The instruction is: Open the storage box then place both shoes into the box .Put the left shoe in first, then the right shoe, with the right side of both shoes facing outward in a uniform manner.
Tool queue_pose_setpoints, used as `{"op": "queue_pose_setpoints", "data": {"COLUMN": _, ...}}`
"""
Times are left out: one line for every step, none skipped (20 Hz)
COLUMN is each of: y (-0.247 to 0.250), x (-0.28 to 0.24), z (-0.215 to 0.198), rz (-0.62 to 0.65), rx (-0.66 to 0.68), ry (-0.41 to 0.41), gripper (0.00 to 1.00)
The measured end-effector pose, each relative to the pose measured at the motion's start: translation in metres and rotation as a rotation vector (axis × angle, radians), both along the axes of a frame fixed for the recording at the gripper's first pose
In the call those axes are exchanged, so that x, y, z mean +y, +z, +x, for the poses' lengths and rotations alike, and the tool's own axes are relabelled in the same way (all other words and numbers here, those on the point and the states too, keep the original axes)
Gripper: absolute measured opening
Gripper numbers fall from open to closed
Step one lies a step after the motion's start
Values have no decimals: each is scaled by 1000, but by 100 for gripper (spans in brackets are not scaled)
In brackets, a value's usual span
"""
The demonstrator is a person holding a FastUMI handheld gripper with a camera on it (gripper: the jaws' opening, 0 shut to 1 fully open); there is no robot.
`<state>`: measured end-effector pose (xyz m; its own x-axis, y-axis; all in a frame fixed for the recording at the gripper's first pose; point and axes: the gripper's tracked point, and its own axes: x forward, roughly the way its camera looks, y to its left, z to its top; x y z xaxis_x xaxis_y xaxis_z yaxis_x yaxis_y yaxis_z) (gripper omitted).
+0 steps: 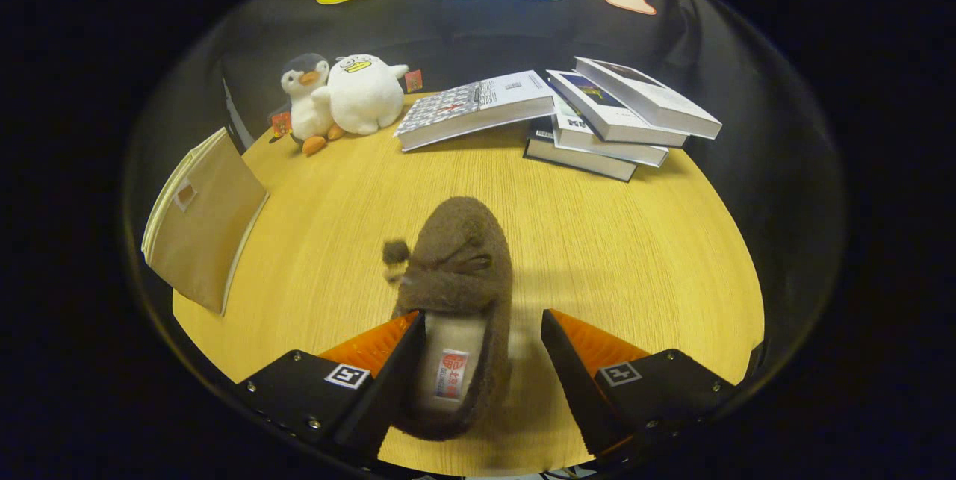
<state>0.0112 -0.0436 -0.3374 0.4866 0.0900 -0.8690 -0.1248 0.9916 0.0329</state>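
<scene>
- A tan folded box [203,220] lies at the left edge of the surface [635,256]. It looks flat and closed, so the opening step looks not yet done.
- A toy penguin [308,103] and a round white toy [364,94] sit side by side at the far left corner.
- One book [478,108] lies near the far edge in the middle, with its front edge tipped up a little.
- A pile of books [620,122] leans on each other at the far right.
- A brown fuzzy shoe [457,293] lies in the middle of the surface, toe pointing to the far edge. A small pom-pom hangs on its left side.
- The hand-held gripper [482,375] is wide apart and is not squeezing anything. The heel end of the shoe sits between its fingers, close against the left finger [388,368], with bare surface showing before the right finger [579,375].
- What could go wrong: the shoe is off to one side, so closing now could push it sideways or pinch just the soft edge, and it could slip out.
- The shoe is soft and floppy, so it could sag or turn when lifted and end up facing the wrong way.
- I cannot tell if this is the left shoe, so it might go in out of order.
</scene>
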Motion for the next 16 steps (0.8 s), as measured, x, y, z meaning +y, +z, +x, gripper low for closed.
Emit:
{"op": "queue_pose_setpoints", "data": {"y": -6, "x": -3, "z": -2, "rz": -5, "rx": 12, "ry": 9, "gripper": 96}}
{"op": "queue_pose_setpoints", "data": {"y": -6, "x": -5, "z": -5, "rz": -6, "rx": 12, "ry": 7, "gripper": 96}}
{"op": "queue_pose_setpoints", "data": {"y": -7, "x": -2, "z": -8, "rz": 18, "rx": 24, "ry": 5, "gripper": 86}}
{"op": "queue_pose_setpoints", "data": {"y": -9, "x": 1, "z": -11, "rz": 37, "rx": 35, "ry": -6, "gripper": 67}}
{"op": "queue_pose_setpoints", "data": {"y": -11, "x": 2, "z": -10, "rz": 46, "rx": 50, "ry": -4, "gripper": 63}}
{"op": "queue_pose_setpoints", "data": {"y": -10, "x": 4, "z": -11, "rz": 56, "rx": 60, "ry": 7, "gripper": 61}}
{"op": "queue_pose_setpoints", "data": {"y": -8, "x": -2, "z": -3, "rz": 28, "rx": 33, "ry": -28, "gripper": 62}}
{"op": "queue_pose_setpoints", "data": {"y": -11, "x": -9, "z": -4, "rz": 11, "rx": 39, "ry": -50, "gripper": 35}}
{"op": "queue_pose_setpoints", "data": {"y": -17, "x": -6, "z": -4, "rz": 33, "rx": 60, "ry": -52, "gripper": 8}}
{"op": "queue_pose_setpoints", "data": {"y": -9, "x": -3, "z": -8, "rz": 32, "rx": 68, "ry": -51, "gripper": 9}}
{"op": "queue_pose_setpoints", "data": {"y": -7, "x": -5, "z": -5, "rz": 28, "rx": 67, "ry": -65, "gripper": 9}}
{"op": "queue_pose_setpoints", "data": {"y": -7, "x": -1, "z": -9, "rz": 35, "rx": 87, "ry": -68, "gripper": 0}}
{"op": "queue_pose_setpoints", "data": {"y": -6, "x": 0, "z": -10, "rz": 49, "rx": 89, "ry": -81, "gripper": 0}}
{"op": "queue_pose_setpoints", "data": {"y": -6, "x": 2, "z": -9, "rz": 73, "rx": 97, "ry": -99, "gripper": 0}}
{"op": "queue_pose_setpoints", "data": {"y": 0, "x": 6, "z": -8, "rz": 111, "rx": 94, "ry": -123, "gripper": 0}}
{"op": "queue_pose_setpoints", "data": {"y": 4, "x": 11, "z": -5, "rz": 155, "rx": 94, "ry": -156, "gripper": 0}}
